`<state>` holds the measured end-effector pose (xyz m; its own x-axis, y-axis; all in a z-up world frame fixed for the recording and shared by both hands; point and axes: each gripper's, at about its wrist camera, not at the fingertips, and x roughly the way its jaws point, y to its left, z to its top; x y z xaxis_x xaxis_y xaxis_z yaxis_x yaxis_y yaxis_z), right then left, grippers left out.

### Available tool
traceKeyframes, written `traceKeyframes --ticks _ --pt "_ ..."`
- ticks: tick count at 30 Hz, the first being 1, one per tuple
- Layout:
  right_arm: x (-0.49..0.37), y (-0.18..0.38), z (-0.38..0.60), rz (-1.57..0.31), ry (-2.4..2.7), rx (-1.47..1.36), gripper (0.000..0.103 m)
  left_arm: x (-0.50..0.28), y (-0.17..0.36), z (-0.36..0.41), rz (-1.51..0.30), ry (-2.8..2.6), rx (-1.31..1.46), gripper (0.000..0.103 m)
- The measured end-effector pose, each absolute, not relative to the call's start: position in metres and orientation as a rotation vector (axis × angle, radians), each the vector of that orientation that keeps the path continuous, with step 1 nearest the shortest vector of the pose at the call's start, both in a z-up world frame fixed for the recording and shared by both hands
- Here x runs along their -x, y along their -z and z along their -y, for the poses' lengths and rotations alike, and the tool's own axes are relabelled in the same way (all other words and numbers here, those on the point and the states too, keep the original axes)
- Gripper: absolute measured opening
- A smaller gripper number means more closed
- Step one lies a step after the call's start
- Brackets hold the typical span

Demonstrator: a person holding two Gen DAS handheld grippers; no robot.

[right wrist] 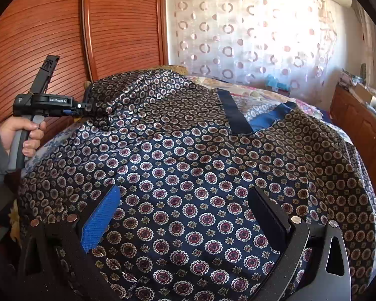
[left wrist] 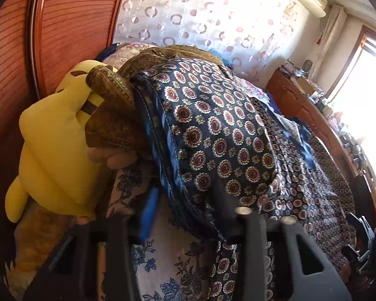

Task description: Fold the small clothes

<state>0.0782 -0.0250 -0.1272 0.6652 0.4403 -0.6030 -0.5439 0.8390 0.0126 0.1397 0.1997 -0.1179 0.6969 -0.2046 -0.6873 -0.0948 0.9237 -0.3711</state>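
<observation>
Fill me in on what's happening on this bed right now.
A person is folding a patterned navy garment spread over the bed, with a handheld gripper in each hand. The left gripper, held in the person's left hand, has pinched a bunched corner of the garment at its far left edge and lifted it a little. The right gripper hovers over the middle of the cloth with its jaws wide open, holding nothing. A yellow plush toy sits beside the bed.

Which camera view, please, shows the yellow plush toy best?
The left wrist view: the yellow plush toy fills its left side, lying beside the patterned shirt. The right wrist view does not show the toy.
</observation>
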Motion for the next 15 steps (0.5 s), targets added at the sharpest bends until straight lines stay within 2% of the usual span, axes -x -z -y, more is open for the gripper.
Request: traceKeyframes --ticks 1,4,15 --pt "-0.078 0.127 0.025 -0.632 -0.559 0.174 0.103 -0.139 0.115 -0.199 -0.802 0.063 0.385 0.012" --pt "-0.077 0.126 0.026 -0.627 -0.561 0.166 0.103 -0.135 0.105 -0.197 -0.782 0.068 0.342 0.002" --pt "-0.077 0.122 0.036 -0.614 -0.549 0.125 0.103 -0.15 0.04 -0.154 -0.687 0.147 0.208 0.0"
